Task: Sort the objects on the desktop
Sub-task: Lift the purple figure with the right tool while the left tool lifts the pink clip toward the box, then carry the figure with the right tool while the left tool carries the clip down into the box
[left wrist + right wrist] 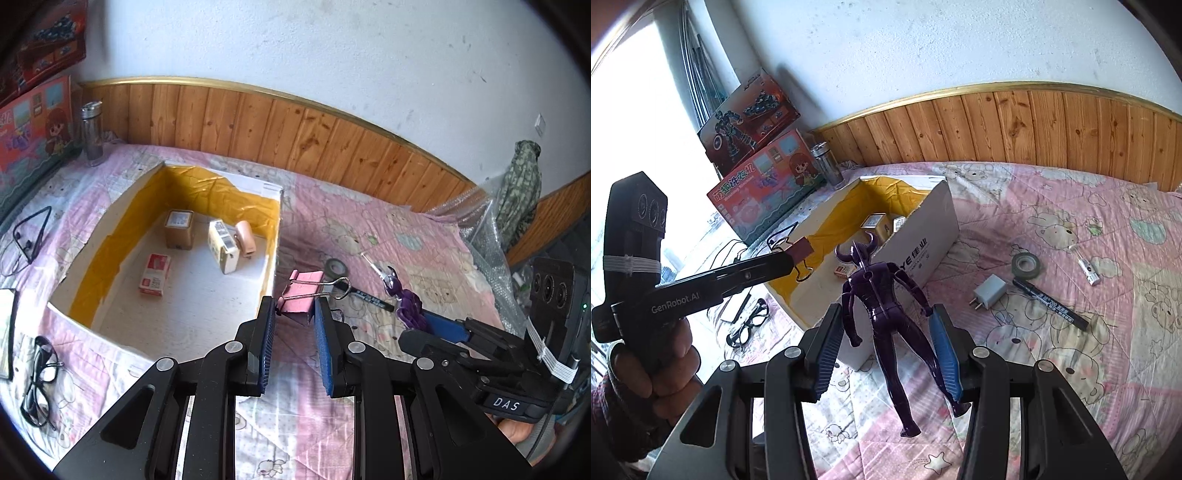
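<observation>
My left gripper (294, 306) is shut on a pink binder clip (301, 295) and holds it in the air at the near right corner of an open white box (275, 236) lined with yellow tape. Inside the box lie small cartons and a pink stapler (245, 238). My right gripper (886, 314) is shut on a dark purple horned figure (882, 295), whose arms sit against the blue pads while its legs hang down. The figure hangs above the bed, just in front of the white box (923, 236). In the right wrist view the left gripper shows at the left, above the box's edge.
On the pink quilt to the right lie a tape roll (1027, 264), a grey charger (990, 291), a black marker (1052, 302) and a small white item (1087, 273). Glasses (40, 384) and earphones (29, 236) lie left of the box. Toy boxes (764, 184) and a bottle (827, 162) stand behind it.
</observation>
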Demonstrator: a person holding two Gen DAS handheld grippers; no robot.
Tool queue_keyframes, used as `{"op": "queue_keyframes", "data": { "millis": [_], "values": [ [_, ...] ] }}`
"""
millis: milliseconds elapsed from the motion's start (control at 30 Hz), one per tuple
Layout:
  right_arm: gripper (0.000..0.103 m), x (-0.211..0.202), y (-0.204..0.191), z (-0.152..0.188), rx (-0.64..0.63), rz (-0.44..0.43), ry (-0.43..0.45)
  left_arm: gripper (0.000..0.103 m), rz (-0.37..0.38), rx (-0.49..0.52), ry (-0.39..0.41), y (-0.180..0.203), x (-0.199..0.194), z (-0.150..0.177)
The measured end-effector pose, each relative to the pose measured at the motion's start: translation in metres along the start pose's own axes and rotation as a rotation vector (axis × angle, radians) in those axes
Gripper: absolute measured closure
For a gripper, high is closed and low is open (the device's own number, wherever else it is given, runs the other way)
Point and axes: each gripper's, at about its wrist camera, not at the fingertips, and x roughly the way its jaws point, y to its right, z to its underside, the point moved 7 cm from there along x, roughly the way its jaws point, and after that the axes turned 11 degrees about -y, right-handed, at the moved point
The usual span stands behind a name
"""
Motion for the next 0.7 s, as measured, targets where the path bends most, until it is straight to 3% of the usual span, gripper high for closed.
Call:
{"op": "queue_keyframes", "data": {
  "millis": [700],
  "values": [
    [0.054,0.031,-0.085,-0.025,-0.218,-0.065,-0.093,0.081,-0.033,-0.096,-0.009,-0.076,-0.004,-0.010]
  ]
}}
